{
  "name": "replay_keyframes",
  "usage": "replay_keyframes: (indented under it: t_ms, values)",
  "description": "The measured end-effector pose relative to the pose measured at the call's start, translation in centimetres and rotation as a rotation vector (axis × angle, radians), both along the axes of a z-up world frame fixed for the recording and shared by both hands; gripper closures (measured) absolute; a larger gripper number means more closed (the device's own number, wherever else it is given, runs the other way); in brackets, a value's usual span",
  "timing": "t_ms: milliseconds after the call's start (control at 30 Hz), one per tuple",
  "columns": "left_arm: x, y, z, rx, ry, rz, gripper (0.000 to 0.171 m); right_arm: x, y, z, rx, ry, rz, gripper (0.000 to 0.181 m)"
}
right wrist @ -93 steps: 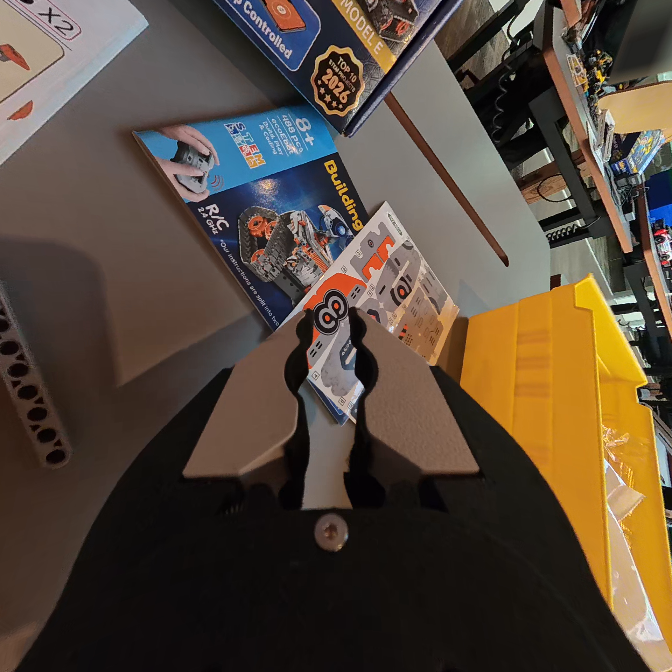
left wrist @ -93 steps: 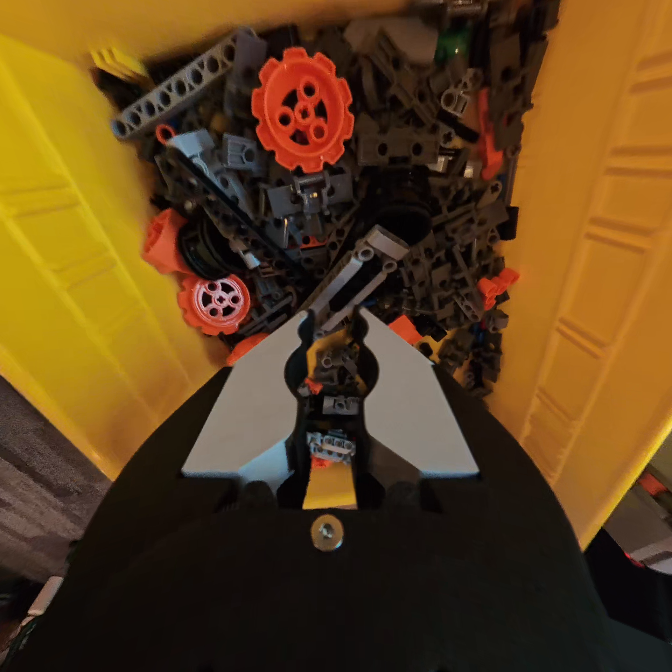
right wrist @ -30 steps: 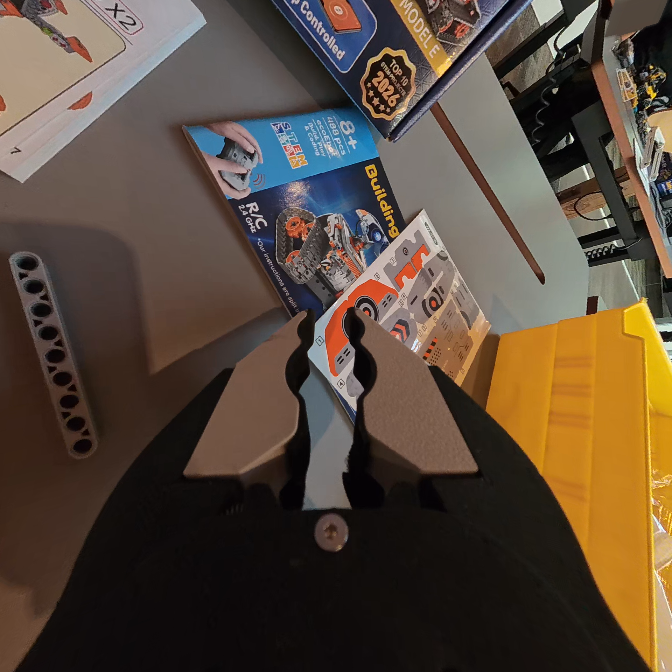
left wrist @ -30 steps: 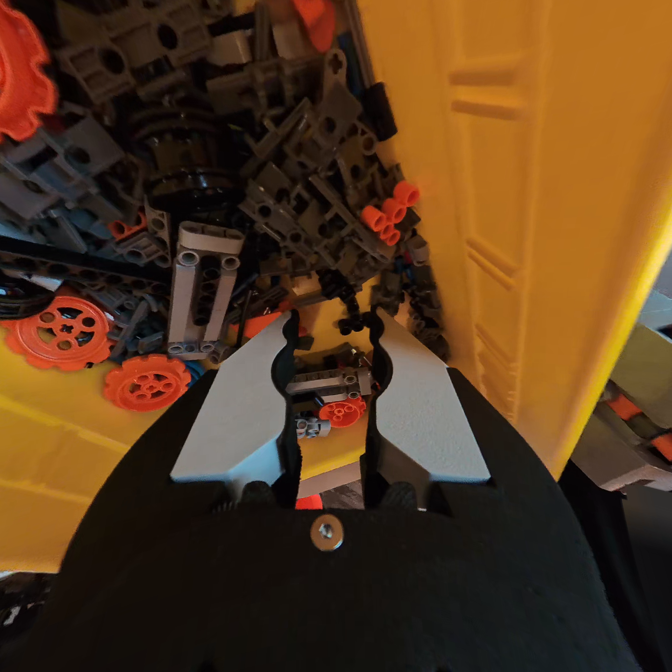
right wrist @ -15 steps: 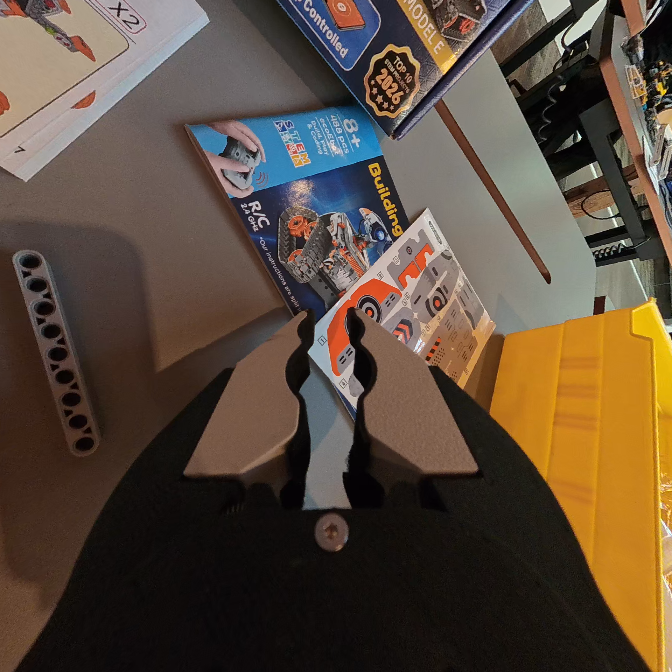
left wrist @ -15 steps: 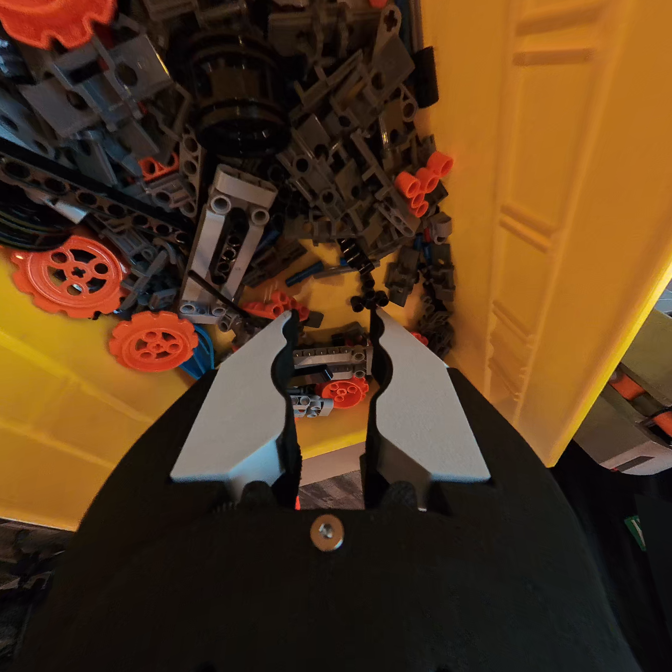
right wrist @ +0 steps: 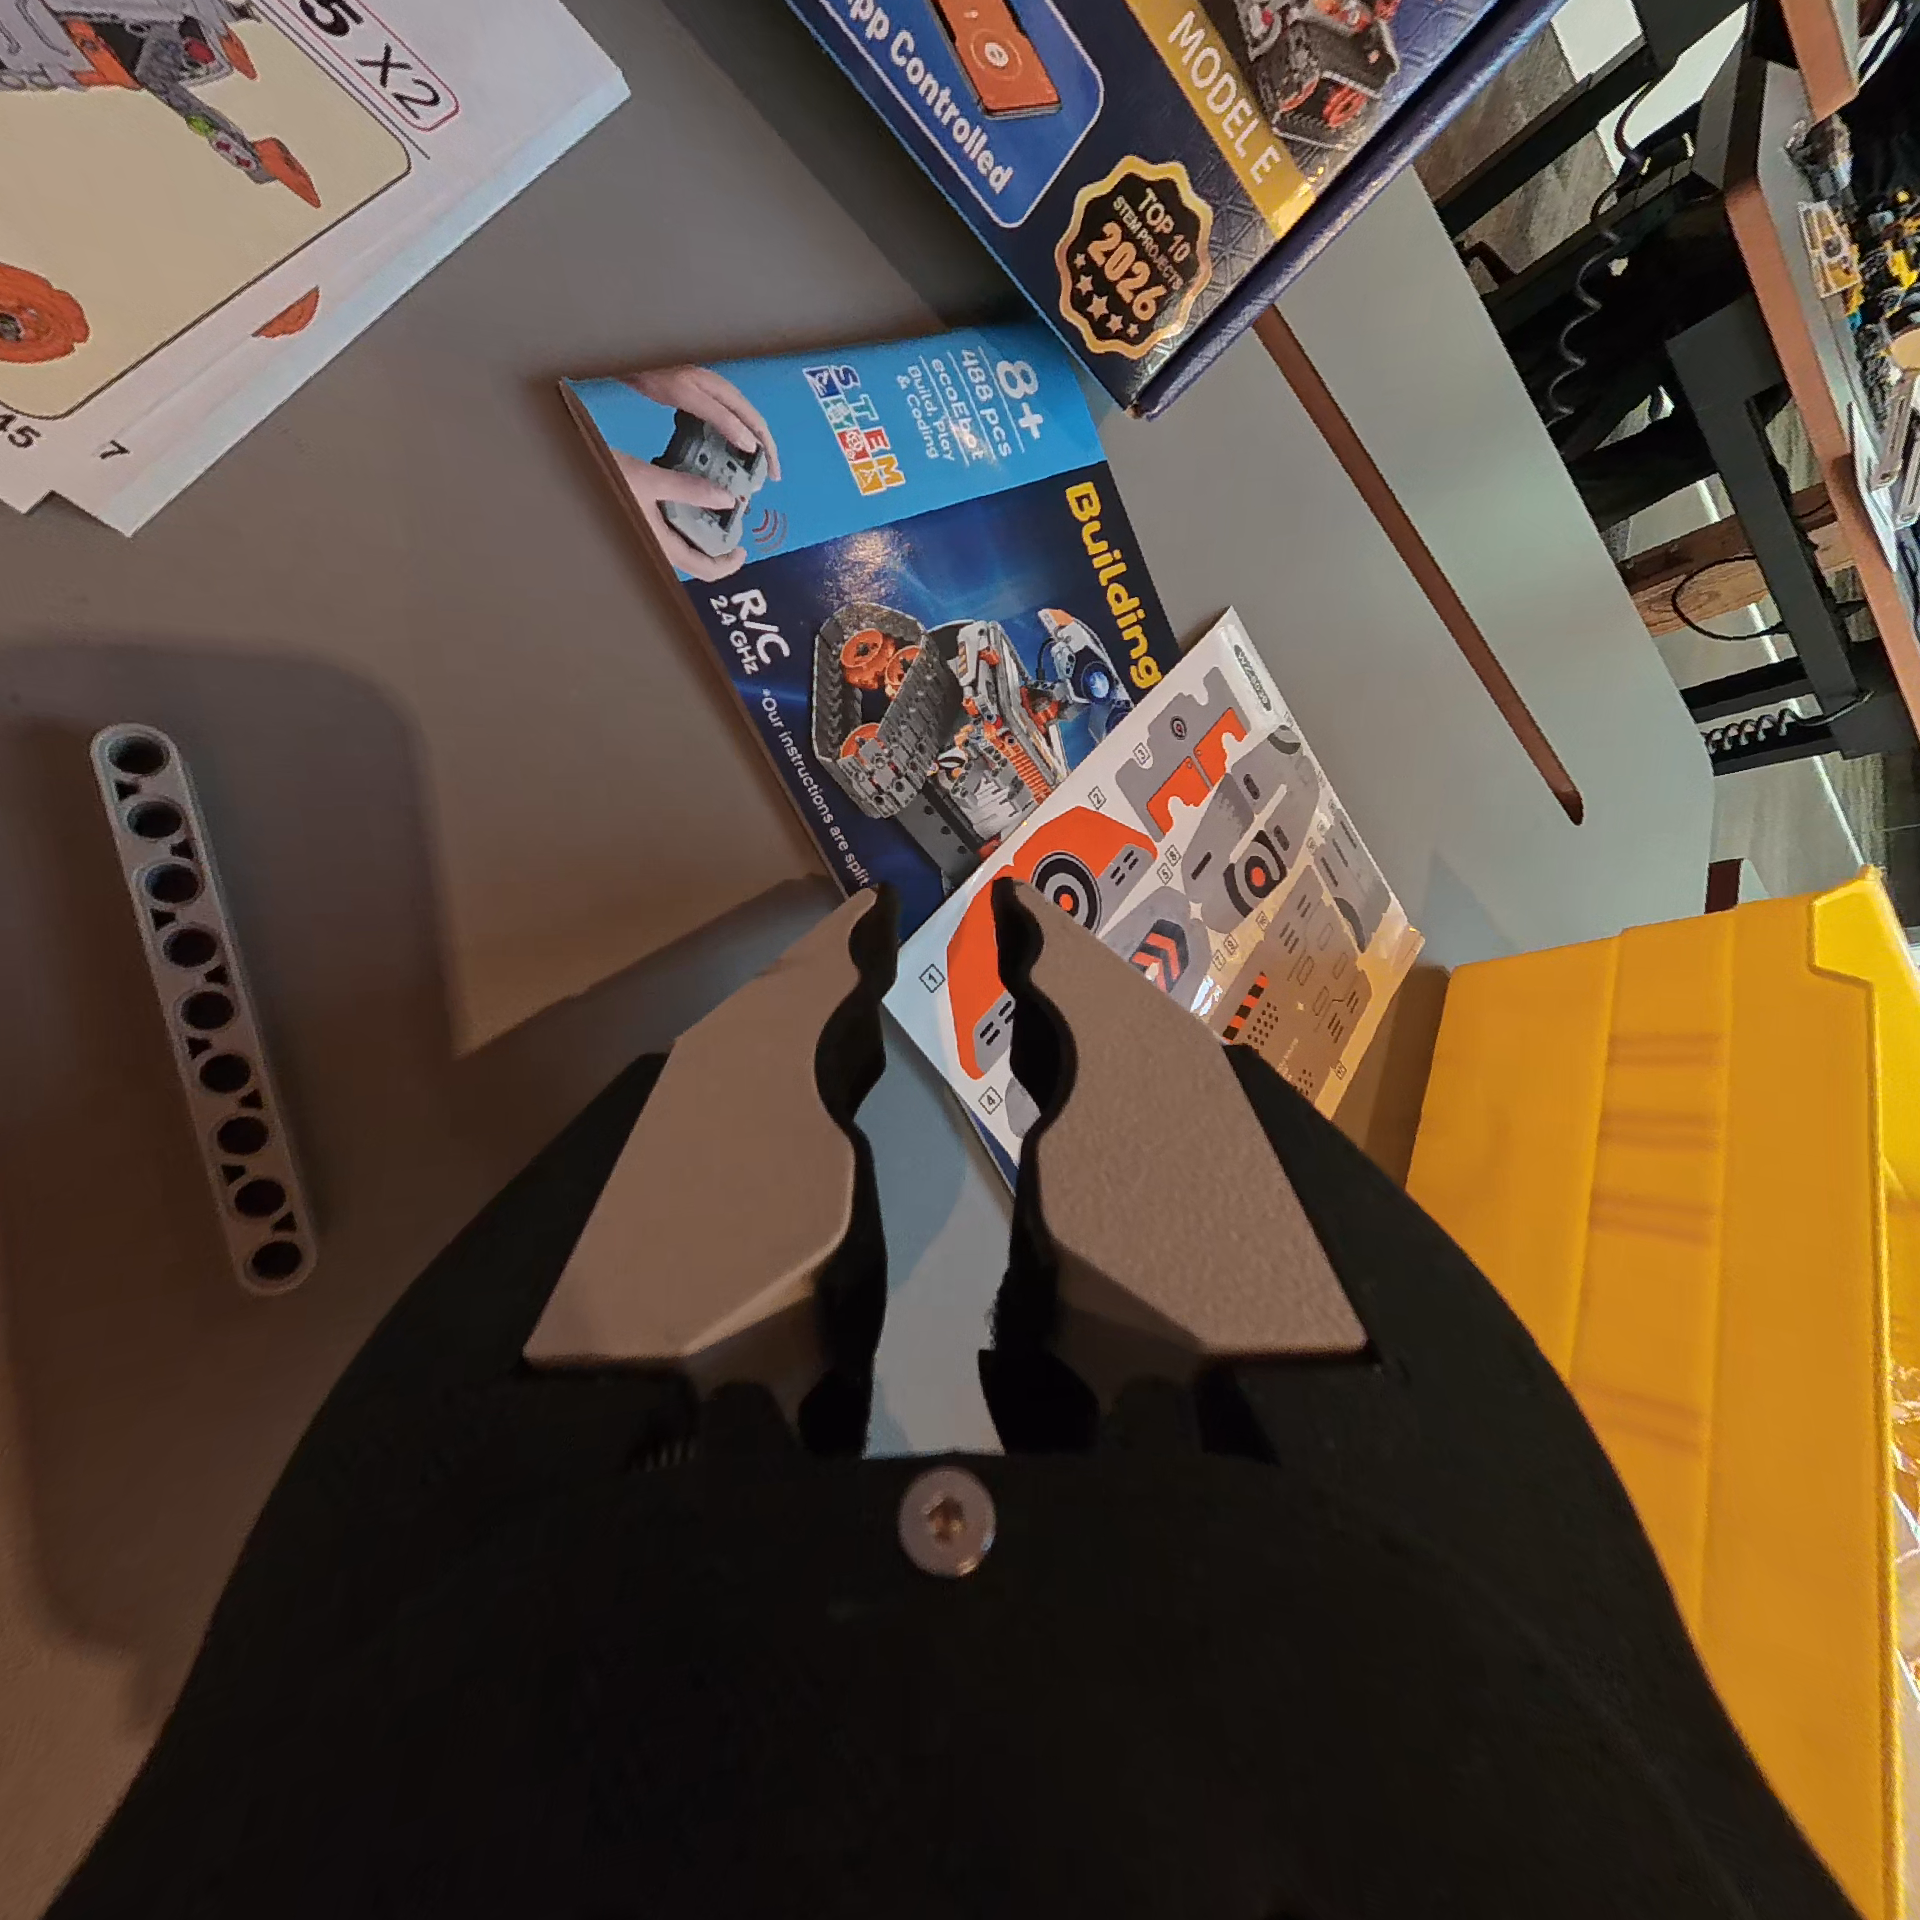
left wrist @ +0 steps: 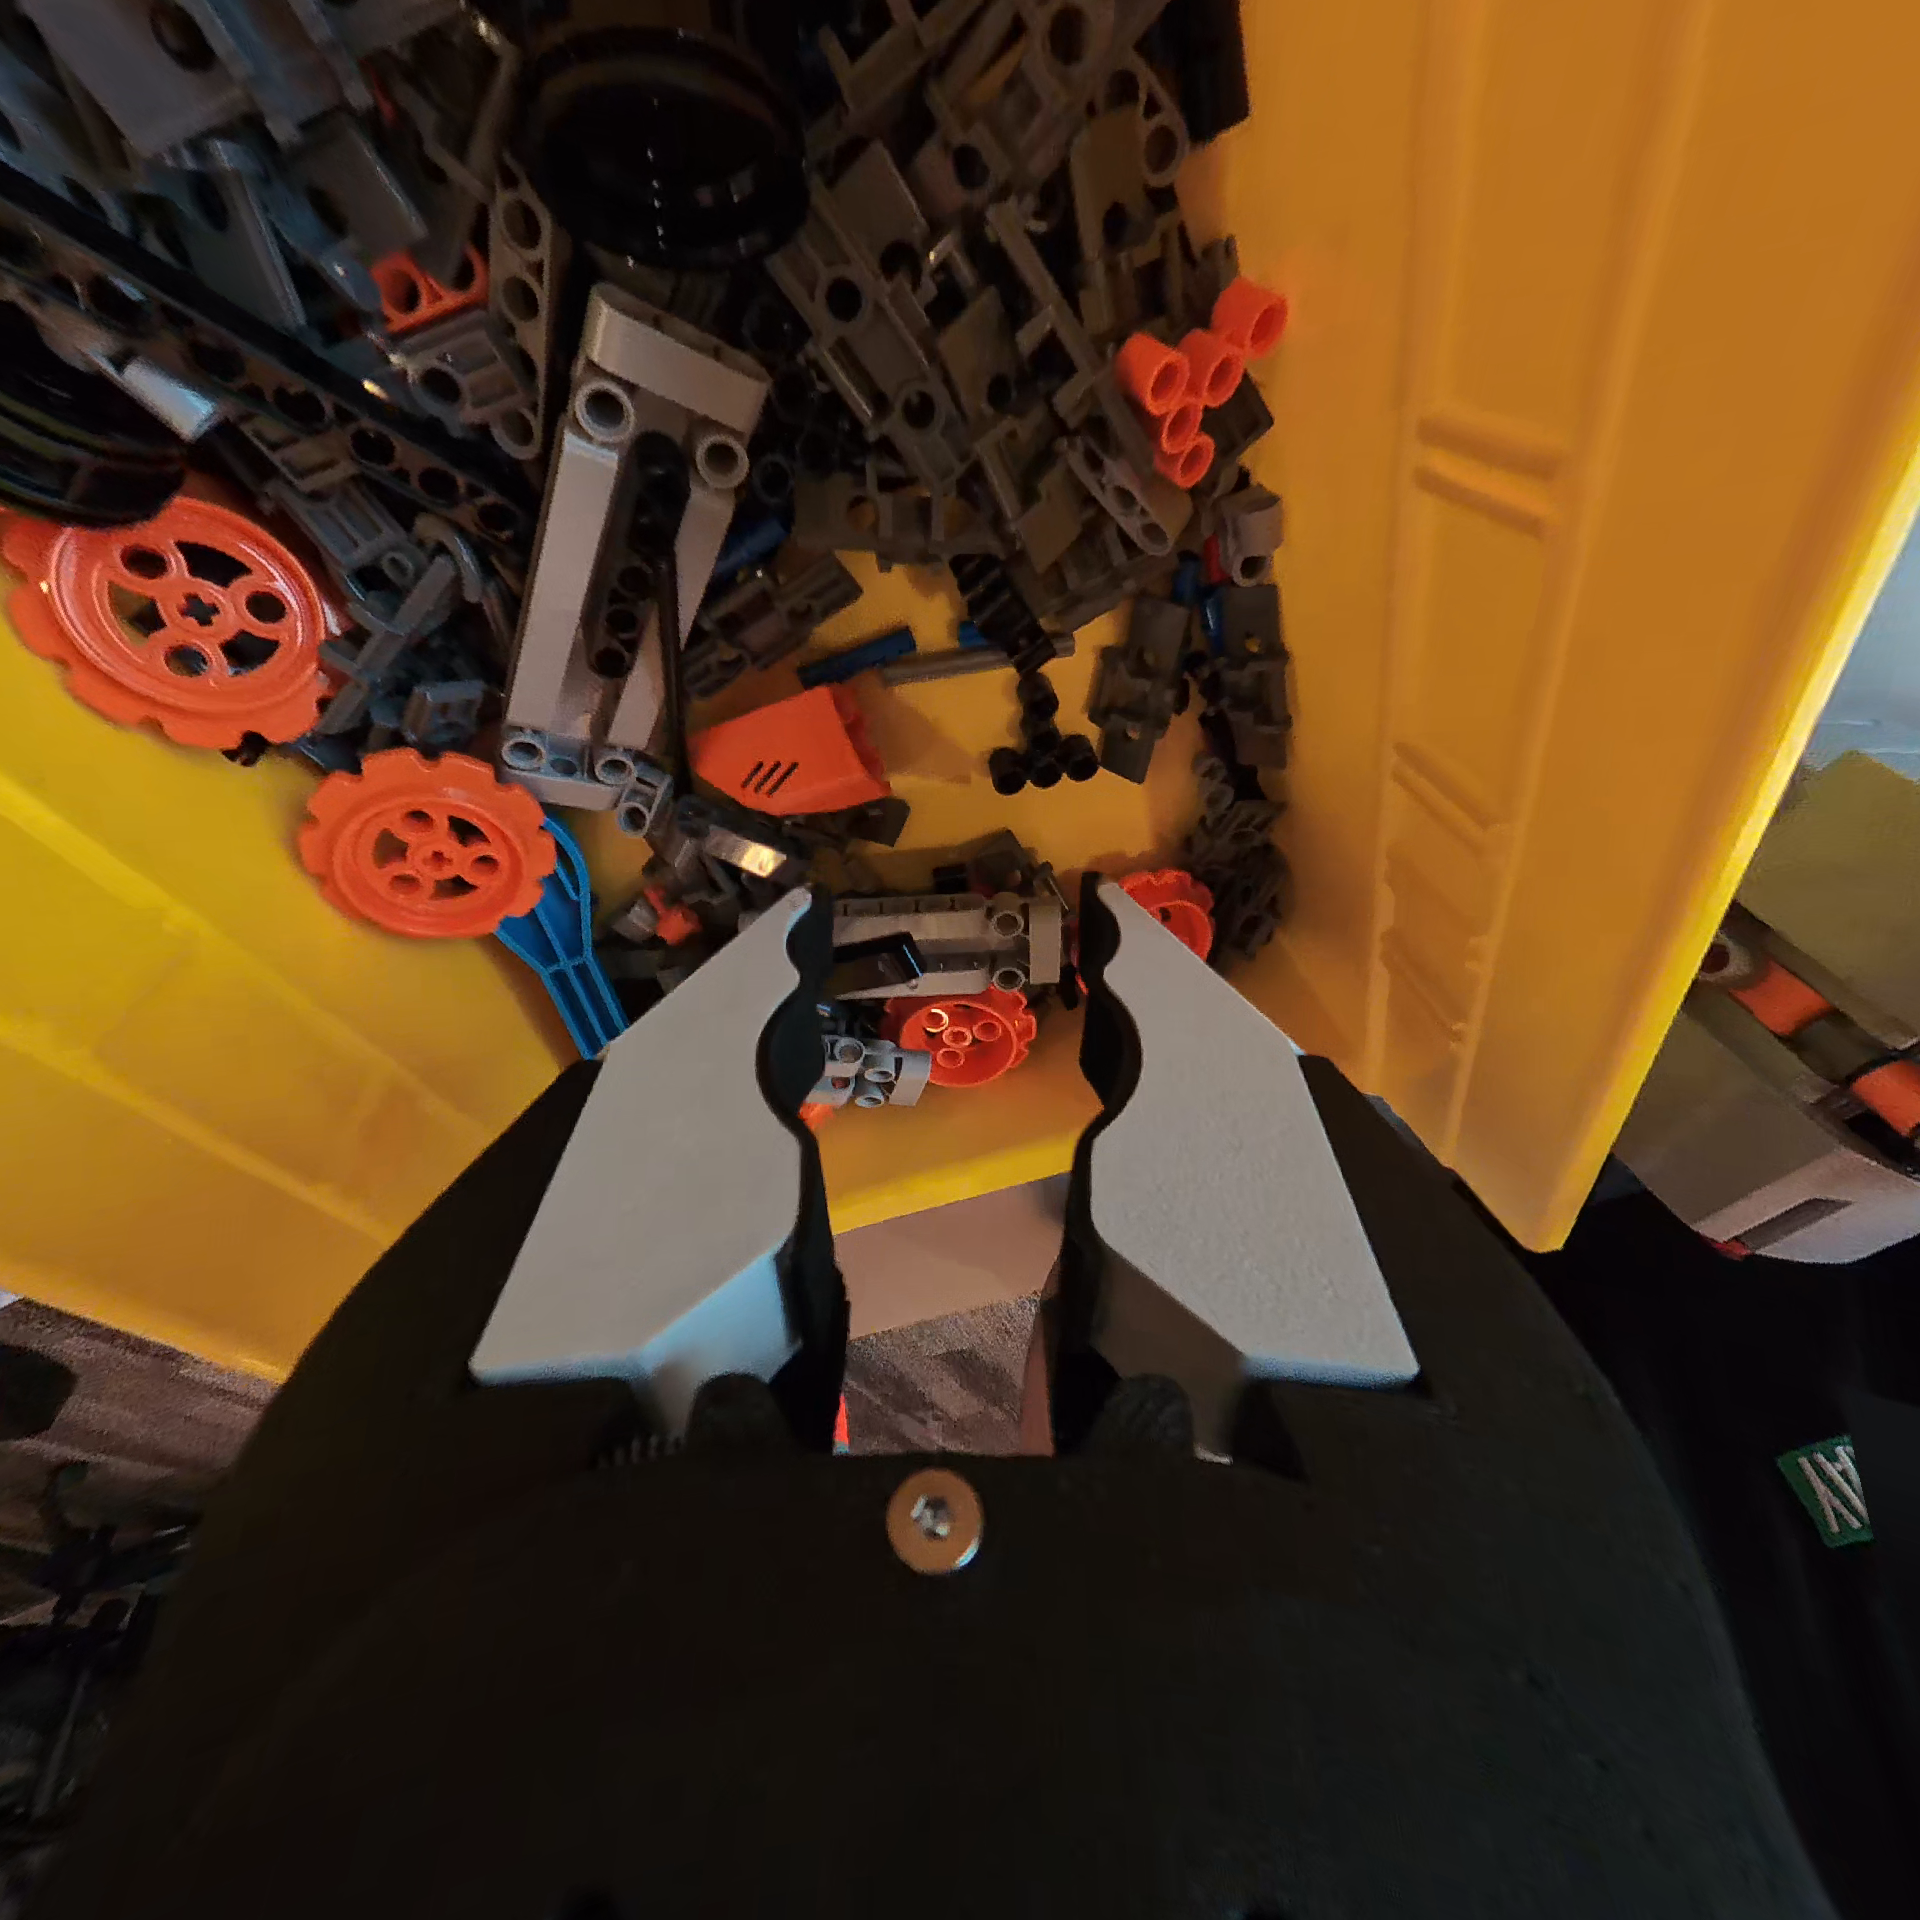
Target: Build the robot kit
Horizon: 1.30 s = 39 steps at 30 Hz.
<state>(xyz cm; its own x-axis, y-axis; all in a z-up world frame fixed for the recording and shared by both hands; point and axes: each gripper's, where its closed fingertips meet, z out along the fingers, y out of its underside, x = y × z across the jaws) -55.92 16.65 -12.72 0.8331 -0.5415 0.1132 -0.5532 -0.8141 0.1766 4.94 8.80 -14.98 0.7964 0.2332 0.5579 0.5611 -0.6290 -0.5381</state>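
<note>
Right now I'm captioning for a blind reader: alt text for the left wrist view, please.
The open left gripper hovers over a yellow bin of grey, black and orange building pieces, its fingertips nearest a small grey assembly and an orange wheel.

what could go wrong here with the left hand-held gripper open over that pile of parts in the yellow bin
1. The left hand-held gripper is open over tightly packed pieces: closing could pinch the small orange gear along with the grey block.
2. Its right finger sits near the yellow bin wall and might scrape it.
3. Neighbouring loose pieces may scatter.
</note>
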Motion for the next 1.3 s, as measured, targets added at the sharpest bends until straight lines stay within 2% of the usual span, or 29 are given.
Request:
replay_keyframes:
  t_ms: [267, 733, 1033, 1300]
  values:
    - [-1.8, -1.4, 0.4, -0.022, 0.046, 0.063, 0.119, 0.2, 0.0, 0.1, 0.006, 0.001, -0.005, 0.164]
    - [-5.1, -4.0, 0.5, -0.085, 0.152, 0.186, 0.087, 0.2, 0.0, 0.6, 0.030, 0.022, -0.005, 0.164]
    - [-6.5, -4.1, 0.2, -0.104, 0.235, 0.224, 0.085, 0.3, 0.0, 0.7, 0.038, 0.034, -0.010, 0.164]
    - [-6.4, -5.0, -0.6, -0.184, 0.274, 0.194, 0.085, 0.4, 0.0, 0.9, 0.046, 0.046, -0.010, 0.164]
